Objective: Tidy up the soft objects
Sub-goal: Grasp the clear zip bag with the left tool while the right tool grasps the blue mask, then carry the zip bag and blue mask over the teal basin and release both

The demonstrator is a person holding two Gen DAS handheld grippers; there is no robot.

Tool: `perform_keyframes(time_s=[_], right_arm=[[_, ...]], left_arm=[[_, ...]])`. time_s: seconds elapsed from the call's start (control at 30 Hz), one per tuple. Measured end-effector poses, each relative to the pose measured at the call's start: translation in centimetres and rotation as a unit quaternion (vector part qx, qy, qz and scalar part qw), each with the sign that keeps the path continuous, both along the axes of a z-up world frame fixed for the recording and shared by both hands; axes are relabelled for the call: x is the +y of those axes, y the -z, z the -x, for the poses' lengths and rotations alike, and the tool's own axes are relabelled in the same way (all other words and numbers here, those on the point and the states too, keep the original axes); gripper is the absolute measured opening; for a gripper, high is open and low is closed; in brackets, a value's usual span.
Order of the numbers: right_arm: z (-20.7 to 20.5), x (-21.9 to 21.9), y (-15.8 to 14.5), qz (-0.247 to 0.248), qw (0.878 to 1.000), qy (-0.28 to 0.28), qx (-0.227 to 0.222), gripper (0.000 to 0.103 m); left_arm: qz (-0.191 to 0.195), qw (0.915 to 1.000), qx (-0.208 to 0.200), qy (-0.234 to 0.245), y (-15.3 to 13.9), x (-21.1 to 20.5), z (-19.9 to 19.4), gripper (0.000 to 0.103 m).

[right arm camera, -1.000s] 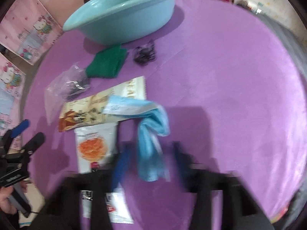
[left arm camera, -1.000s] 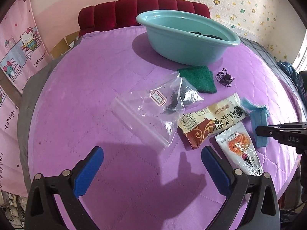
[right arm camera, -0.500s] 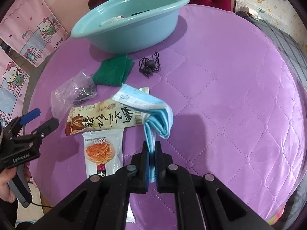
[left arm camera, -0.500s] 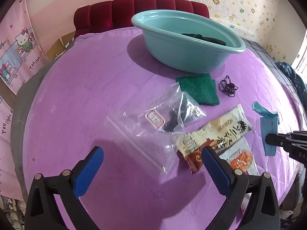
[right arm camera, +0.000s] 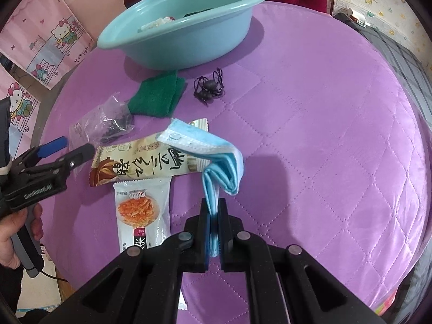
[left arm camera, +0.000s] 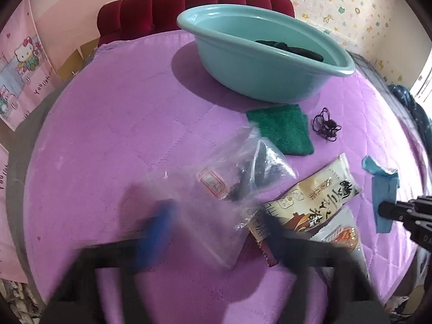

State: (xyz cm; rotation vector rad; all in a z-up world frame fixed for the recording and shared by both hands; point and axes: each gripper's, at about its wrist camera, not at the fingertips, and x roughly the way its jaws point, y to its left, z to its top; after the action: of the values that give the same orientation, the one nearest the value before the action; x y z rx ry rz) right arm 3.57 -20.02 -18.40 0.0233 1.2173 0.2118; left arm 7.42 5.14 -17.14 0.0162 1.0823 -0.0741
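A clear plastic bag (left arm camera: 229,186) with dark bits inside lies on the purple quilted table (left arm camera: 121,135). My left gripper (left arm camera: 216,226) is blurred, its jaws closing with the bag's near end between them; the right wrist view shows the left gripper (right arm camera: 75,145) still with a gap at the bag (right arm camera: 105,124). My right gripper (right arm camera: 214,210) is shut on a folded blue face mask (right arm camera: 216,151), which hangs above the table. A teal basin (left arm camera: 259,73) with dark cloth inside stands at the back.
A green scouring pad (left arm camera: 280,128) and a tangle of black hair ties (left arm camera: 325,125) lie before the basin. Two snack packets, a beige one (right arm camera: 143,162) and an orange-printed one (right arm camera: 143,210), lie beside the mask. A red sofa (left arm camera: 189,8) stands behind the table.
The left gripper has moved forward over the clear bag and its jaws have narrowed from wide open. The right gripper has shut on the mask and lifted it off the table.
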Motion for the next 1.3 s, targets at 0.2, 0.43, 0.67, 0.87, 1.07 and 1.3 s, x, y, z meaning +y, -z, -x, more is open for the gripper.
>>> perform_keyframes(time_s=[0.2,0.43,0.67,0.87,1.07,1.3], right_arm=[[-0.4,0.1,0.0,-0.003,1.0,-0.004,0.0,0.003],[-0.7,0.8,0.2,-0.004,1.0,-0.015,-0.003,0.003],[-0.9,0.9,-0.3,-0.002,1.0,-0.02,-0.002,0.003],[-1.5,0.8,-1.3,0.0,1.0,-0.019,0.003,0.003],[-2.3,0.1,-3.2,-0.003,1.0,-0.009,0.0,0.003],[-3.7,-0.1,-5.5,0.002,1.0,-0.002,-0.011,0.005]], left_arm=[[0.012,0.9999,0.007,-0.005,-0.3,0.3,0.5,0.024],[0.013,0.9998,0.003,-0.016,-1.2,0.6,1.5,0.024],[0.009,0.9998,-0.004,-0.018,-2.8,0.8,2.2,0.024],[0.013,0.9996,-0.014,-0.019,-4.9,0.7,2.8,0.024],[0.018,0.9994,-0.023,-0.018,-7.2,0.5,2.5,0.024],[0.029,0.9991,-0.03,-0.012,-8.9,0.1,1.6,0.024]])
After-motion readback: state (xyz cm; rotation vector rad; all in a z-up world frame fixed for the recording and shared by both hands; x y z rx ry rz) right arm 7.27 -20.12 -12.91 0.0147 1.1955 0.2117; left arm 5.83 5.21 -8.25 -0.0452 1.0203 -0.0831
